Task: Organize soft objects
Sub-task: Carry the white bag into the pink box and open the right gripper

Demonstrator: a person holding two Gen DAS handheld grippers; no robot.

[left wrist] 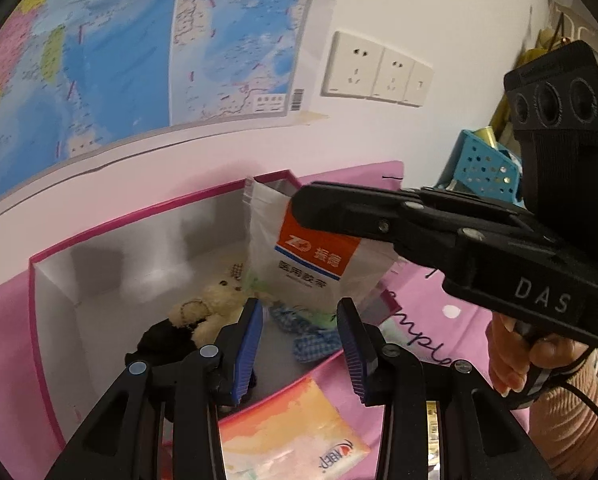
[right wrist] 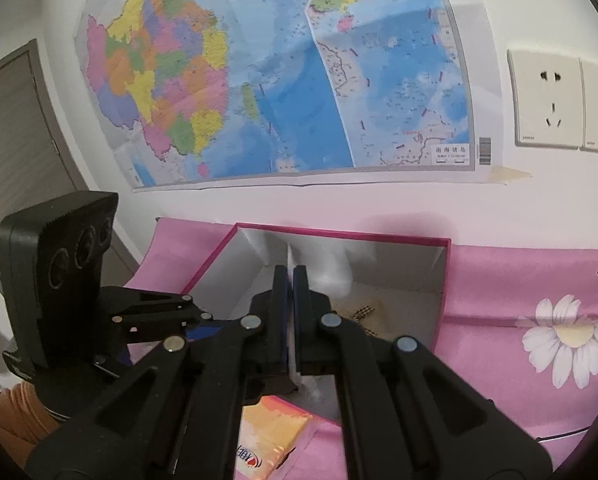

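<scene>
**Pouch held over the pink-rimmed box**

Left wrist view: the left gripper hangs with its blue fingers parted and nothing between them, above the box. Inside lie a plush bear and checked blue cloth. At 2 o'clock, the right gripper pinches the white pouch over the box. An orange packet lies at 6 o'clock.

Right wrist view: the right gripper's fingers are closed on the pouch's thin edge, above the box. The left gripper sits at 9 o'clock.
</scene>
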